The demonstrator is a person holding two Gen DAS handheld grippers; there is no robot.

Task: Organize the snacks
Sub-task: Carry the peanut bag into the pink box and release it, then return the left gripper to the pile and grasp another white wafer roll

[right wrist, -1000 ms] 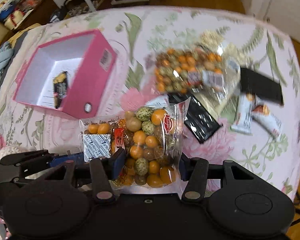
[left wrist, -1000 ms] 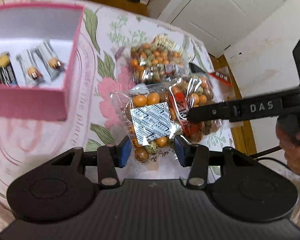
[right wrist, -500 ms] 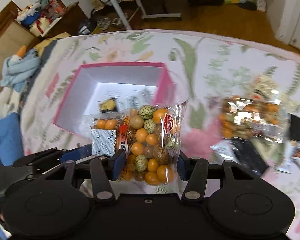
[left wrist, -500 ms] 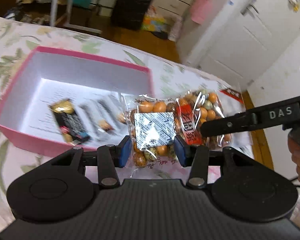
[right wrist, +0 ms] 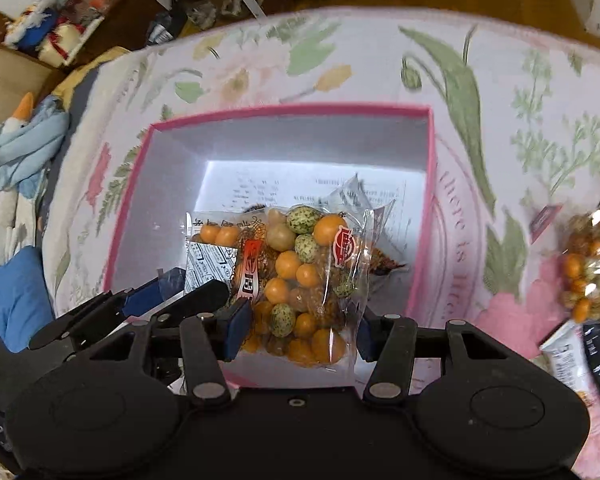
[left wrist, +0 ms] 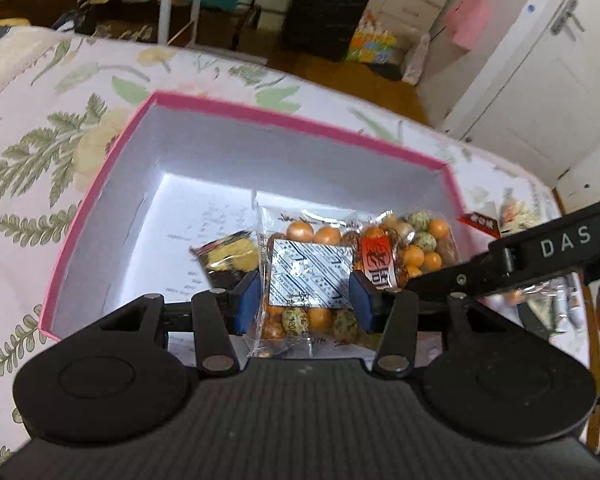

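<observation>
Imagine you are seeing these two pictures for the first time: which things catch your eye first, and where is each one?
First comes the clear snack bag of orange and speckled coated nuts, held between the left tool and the right tool above the pink box. The box stands open on the floral tablecloth, with a dark snack packet on its white floor. A second nut bag lies right of the box.

Pink box [left wrist: 100, 196], floral cloth [left wrist: 40, 120], orange-green snacks [right wrist: 300, 272]

Floral tablecloth [right wrist: 480, 80] — pink box [right wrist: 431, 200], snack packets [right wrist: 588, 264]
</observation>
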